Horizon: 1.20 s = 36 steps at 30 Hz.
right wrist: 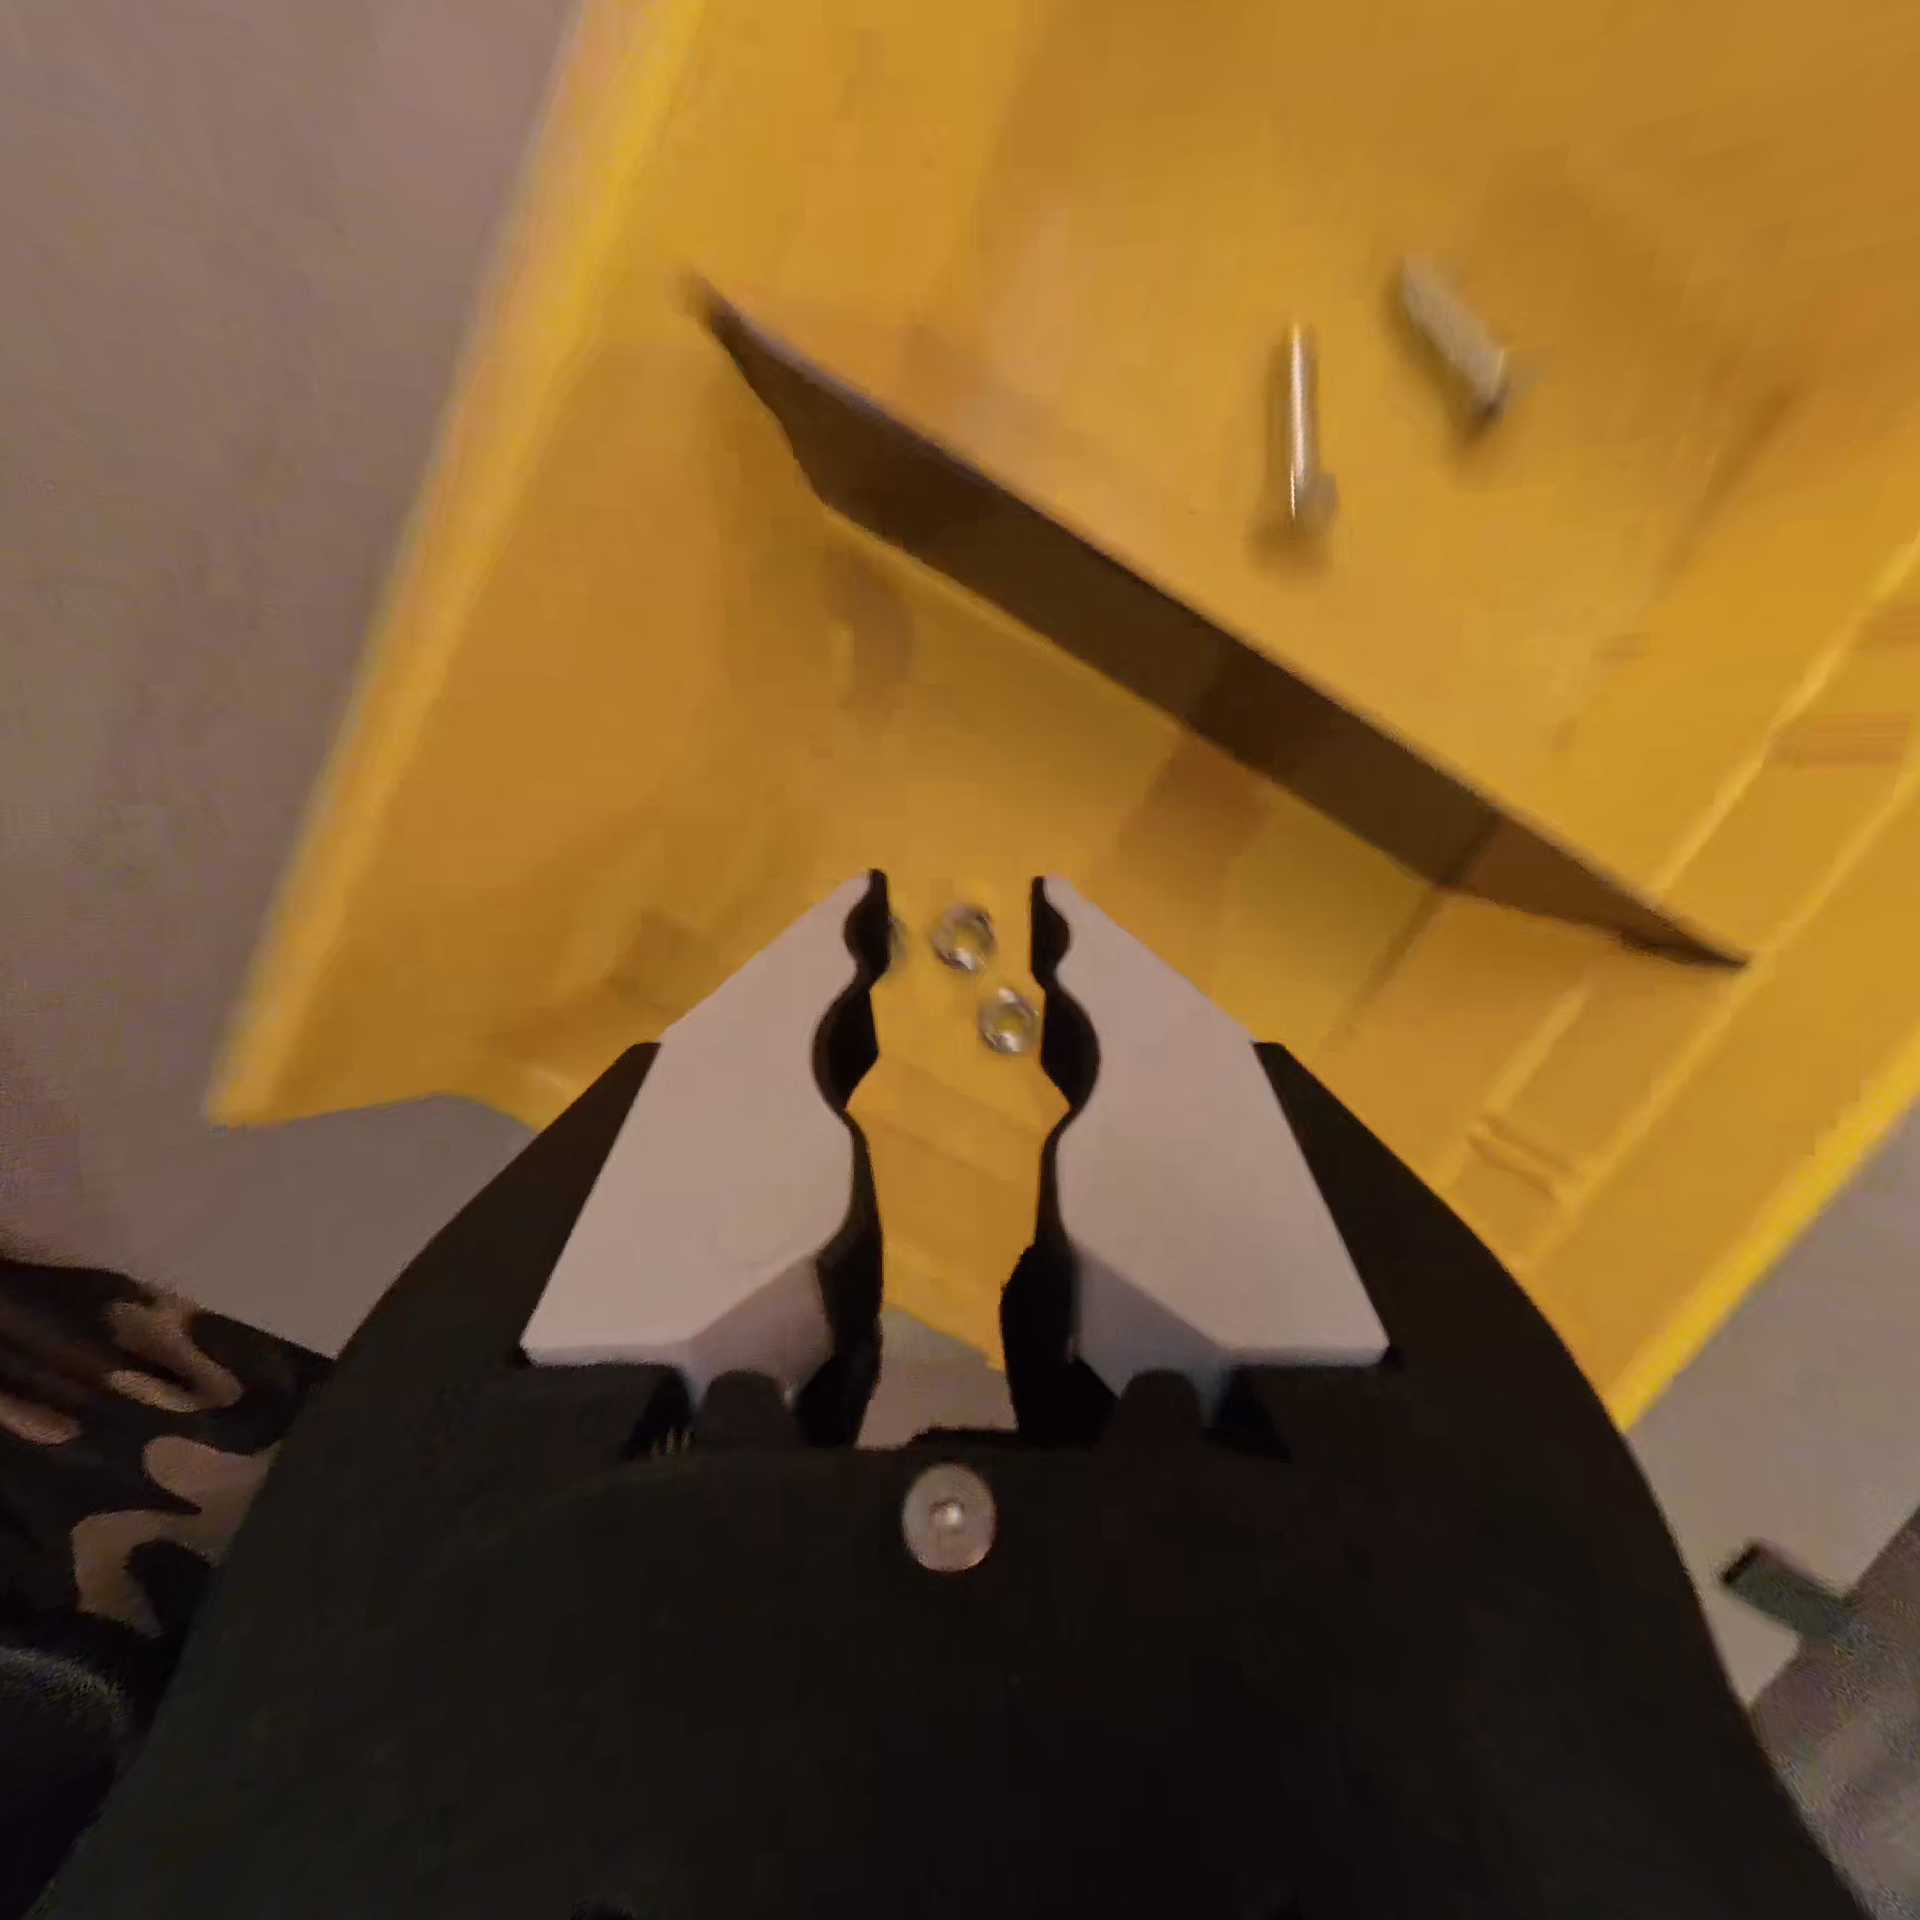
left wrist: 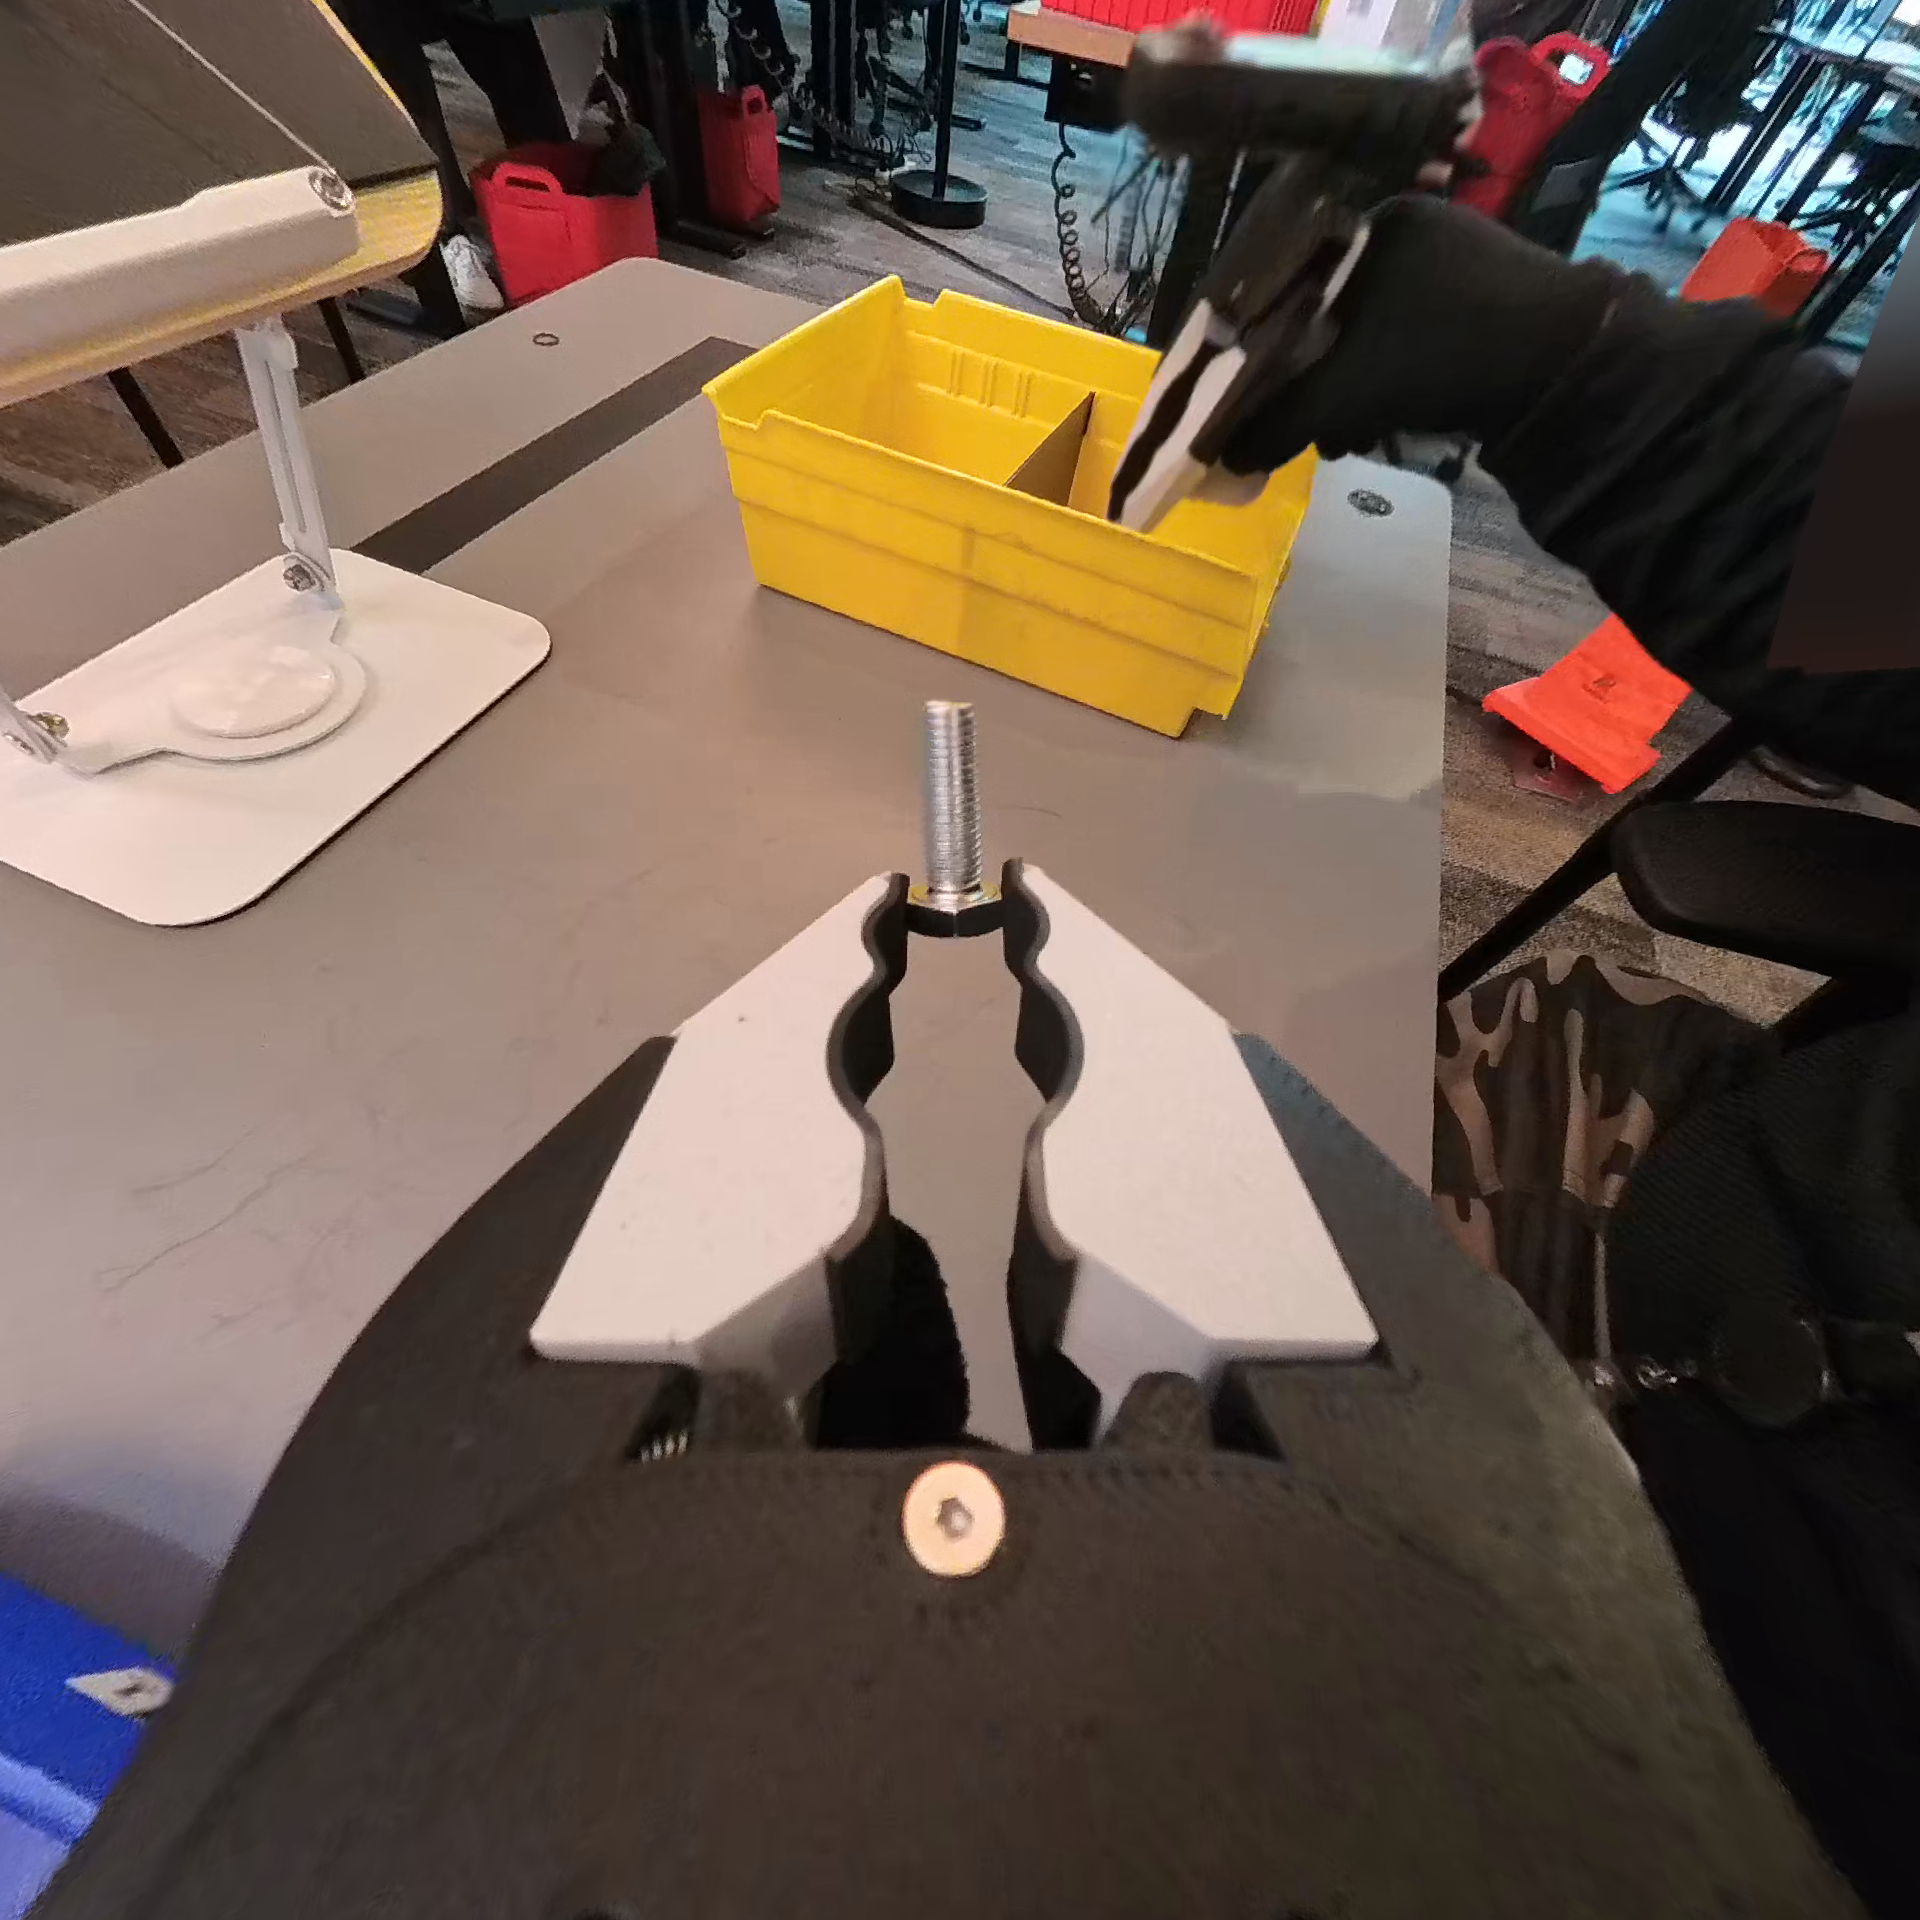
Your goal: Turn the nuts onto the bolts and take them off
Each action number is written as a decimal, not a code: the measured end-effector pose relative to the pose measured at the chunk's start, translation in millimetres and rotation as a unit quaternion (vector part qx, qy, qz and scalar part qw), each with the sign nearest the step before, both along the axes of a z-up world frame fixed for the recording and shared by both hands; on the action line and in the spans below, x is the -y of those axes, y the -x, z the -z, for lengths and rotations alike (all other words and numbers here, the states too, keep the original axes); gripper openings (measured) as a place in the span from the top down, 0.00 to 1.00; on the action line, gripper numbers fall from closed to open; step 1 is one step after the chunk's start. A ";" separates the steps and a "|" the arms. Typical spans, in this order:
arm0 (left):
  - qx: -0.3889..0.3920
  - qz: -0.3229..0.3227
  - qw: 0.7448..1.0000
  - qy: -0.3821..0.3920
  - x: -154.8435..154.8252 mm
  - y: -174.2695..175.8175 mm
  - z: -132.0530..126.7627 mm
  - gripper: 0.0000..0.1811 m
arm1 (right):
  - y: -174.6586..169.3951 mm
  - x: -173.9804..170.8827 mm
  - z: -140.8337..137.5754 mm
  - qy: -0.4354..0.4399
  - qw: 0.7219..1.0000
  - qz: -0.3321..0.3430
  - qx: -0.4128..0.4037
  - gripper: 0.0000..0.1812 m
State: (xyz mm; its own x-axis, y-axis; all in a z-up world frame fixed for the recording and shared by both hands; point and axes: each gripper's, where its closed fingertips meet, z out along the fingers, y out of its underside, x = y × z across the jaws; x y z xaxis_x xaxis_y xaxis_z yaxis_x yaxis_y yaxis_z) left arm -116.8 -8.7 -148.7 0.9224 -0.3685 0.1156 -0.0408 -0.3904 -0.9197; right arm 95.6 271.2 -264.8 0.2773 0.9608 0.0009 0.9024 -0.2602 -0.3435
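My left gripper [left wrist: 953, 902] is shut on the hex head of a silver bolt [left wrist: 950, 800] and holds it upright above the grey table, thread end up. My right gripper [right wrist: 956, 902] is open and points down into a yellow bin [right wrist: 1039, 644]. Two small silver nuts [right wrist: 964, 937] [right wrist: 1006, 1020] lie on the bin floor between its fingers. A third nut is partly hidden behind the left finger. Two more bolts [right wrist: 1297, 436] [right wrist: 1455, 338] lie beyond a dark divider [right wrist: 1195, 665]. In the left wrist view the right gripper [left wrist: 1148, 499] dips into the bin [left wrist: 987, 561].
A white stand with a flat base [left wrist: 249, 727] stands on the table at the left. A gloved hand and black sleeve [left wrist: 1558, 416] reach over the bin from the right. A black chair [left wrist: 1766, 883] and camouflage cloth [left wrist: 1558, 1091] lie off the table's right edge. Left tips to right tips: about 35 cm. The flat base [left wrist: 249, 727] is about equally far from each gripper, around 40 cm.
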 end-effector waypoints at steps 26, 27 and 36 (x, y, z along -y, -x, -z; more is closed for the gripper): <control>0.078 0.035 0.991 -0.101 8.7 -15.8 -41.9 0.94 | 188.3 219.1 -191.6 0.145 0.848 -0.266 -0.435 0.96; 0.070 0.035 0.991 -0.106 11.6 -12.0 -44.3 1.00 | 181.7 184.8 -188.2 0.109 0.871 -0.246 -0.410 0.96; 0.024 -0.002 0.996 -0.084 12.3 11.4 -46.6 1.00 | 64.3 -87.3 -44.5 -0.067 0.994 -0.065 0.059 0.96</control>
State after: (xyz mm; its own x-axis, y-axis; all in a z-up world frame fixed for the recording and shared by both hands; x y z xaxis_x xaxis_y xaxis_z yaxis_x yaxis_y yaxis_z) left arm -128.1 -21.0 -102.1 0.9187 -0.3832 0.0959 0.0050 -0.2315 -0.9728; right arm 31.3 358.5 -220.4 0.1403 0.9776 0.1567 0.9616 -0.0969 -0.2567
